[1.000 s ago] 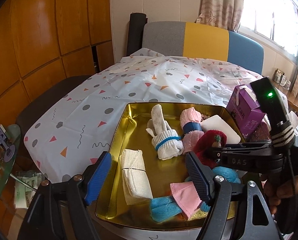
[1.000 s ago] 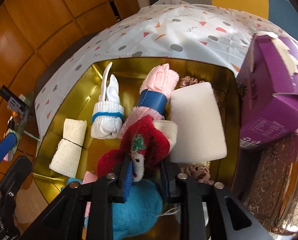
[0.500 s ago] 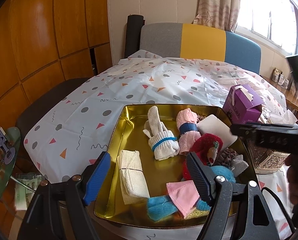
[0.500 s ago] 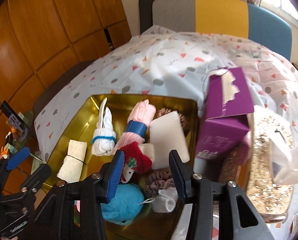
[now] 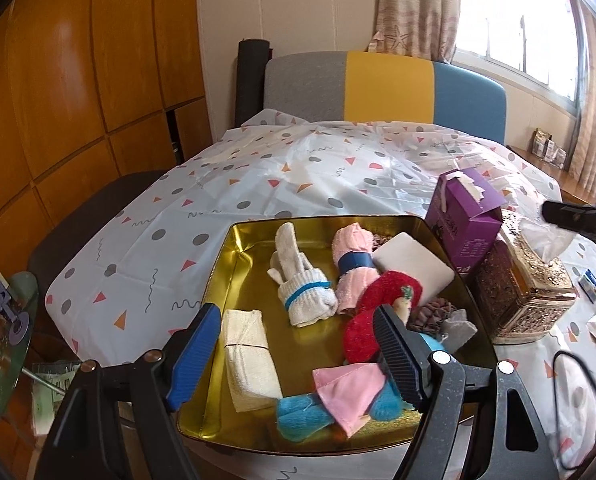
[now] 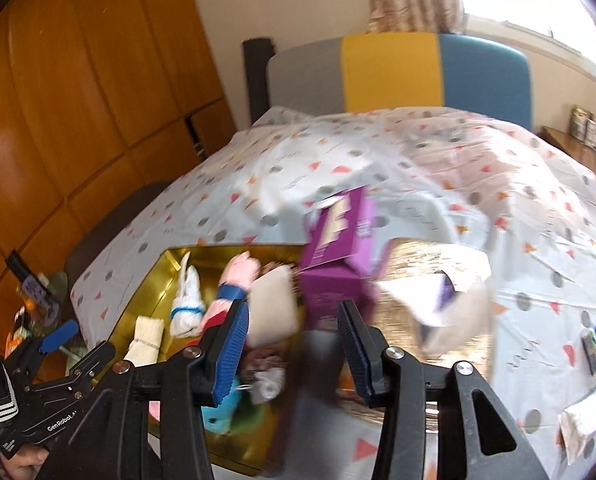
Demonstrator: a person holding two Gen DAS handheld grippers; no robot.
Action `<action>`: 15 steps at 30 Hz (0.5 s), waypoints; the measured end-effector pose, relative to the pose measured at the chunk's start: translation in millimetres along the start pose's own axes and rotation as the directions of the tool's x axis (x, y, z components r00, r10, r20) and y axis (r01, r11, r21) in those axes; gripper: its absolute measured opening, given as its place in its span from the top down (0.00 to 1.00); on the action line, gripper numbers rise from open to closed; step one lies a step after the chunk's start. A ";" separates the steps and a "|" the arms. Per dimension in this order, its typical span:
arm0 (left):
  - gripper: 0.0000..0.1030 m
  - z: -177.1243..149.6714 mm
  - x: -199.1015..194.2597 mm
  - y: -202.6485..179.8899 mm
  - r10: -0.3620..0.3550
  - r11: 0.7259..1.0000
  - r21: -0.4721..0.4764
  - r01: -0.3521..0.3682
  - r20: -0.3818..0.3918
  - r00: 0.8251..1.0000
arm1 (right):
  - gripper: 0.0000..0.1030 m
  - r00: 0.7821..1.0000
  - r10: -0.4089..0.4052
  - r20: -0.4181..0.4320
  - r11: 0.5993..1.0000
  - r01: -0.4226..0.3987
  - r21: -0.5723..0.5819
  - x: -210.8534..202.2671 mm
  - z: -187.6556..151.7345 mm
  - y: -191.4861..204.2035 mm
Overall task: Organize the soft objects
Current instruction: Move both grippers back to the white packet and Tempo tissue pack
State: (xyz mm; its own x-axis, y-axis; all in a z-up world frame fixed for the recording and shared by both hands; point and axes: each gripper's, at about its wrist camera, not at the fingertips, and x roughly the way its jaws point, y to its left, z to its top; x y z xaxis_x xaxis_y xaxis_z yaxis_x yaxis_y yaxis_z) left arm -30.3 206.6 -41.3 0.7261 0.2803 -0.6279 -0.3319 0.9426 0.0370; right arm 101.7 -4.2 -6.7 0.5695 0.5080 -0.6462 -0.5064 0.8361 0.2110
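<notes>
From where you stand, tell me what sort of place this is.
Most likely a room in a home, not a workshop. A table under a patterned tablecloth, a gray, yellow and blue upholstered chair back behind it, wooden wall panels and a curtained window all suggest a living or dining room.

One gold tray (image 5: 218, 280), two tissue boxes (image 5: 464, 216), one white sponge (image 5: 412, 266).

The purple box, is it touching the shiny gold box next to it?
Touching. In the left wrist view the purple box leans right against the gold box, with no tablecloth showing between them. The right wrist view is too blurred to help.
</notes>
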 end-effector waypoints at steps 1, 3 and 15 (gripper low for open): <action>0.23 1.3 -0.2 -2.5 -0.005 1.000 0.005 0.005 0.001 1.000 | 0.55 1.000 -0.011 0.011 1.000 0.011 0.013 -7.0 0.0 -7.8; 0.23 2.3 -1.8 -8.1 -0.013 1.000 0.018 0.013 0.007 1.000 | 0.55 0.999 -0.041 0.033 0.998 0.039 0.042 -21.6 -0.6 -25.7; 0.23 18.2 -11.8 -62.7 -0.126 0.983 0.137 0.120 0.036 0.991 | 0.55 0.945 -0.328 0.020 0.904 0.307 0.297 -96.6 -37.4 -175.2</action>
State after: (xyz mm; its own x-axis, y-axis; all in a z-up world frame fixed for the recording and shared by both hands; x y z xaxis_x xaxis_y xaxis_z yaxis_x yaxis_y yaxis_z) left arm -7.2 147.5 -22.1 0.7830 0.1657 -0.5995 -0.1567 0.9853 0.0677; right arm 111.2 -207.5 -8.7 0.7168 0.2099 -0.6650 -0.0900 0.9735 0.2102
